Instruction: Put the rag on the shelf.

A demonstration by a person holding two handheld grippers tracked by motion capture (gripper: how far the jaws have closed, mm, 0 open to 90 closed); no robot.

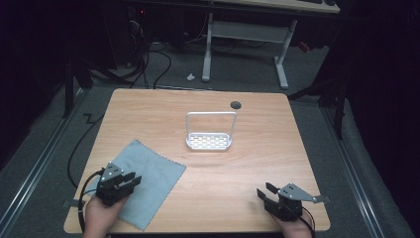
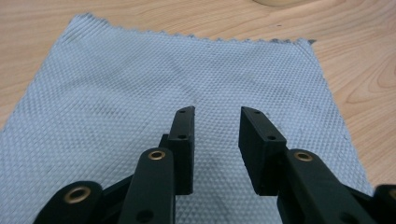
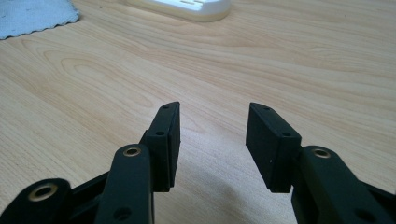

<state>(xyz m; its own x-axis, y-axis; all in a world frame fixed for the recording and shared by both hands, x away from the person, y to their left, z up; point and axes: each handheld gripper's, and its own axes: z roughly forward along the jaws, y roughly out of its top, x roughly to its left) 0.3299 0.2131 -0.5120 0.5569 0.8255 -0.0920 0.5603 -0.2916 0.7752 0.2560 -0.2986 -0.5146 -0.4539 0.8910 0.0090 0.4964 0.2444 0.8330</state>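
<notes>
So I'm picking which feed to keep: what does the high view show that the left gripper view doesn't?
High view alone: white rack, right gripper, floor and desk legs beyond the table. Left gripper view alone: the grey cloth's woven texture, zigzag far edge and faint dark marks. Both: cloth, wooden tabletop and the left gripper, jaws open above the cloth.

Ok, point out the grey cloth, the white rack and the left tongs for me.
grey cloth (image 1: 153,173), high view, bare middle of the fabric.
white rack (image 1: 209,142), high view, its perforated base.
left tongs (image 2: 216,140), left gripper view, midway between the open tips.
</notes>
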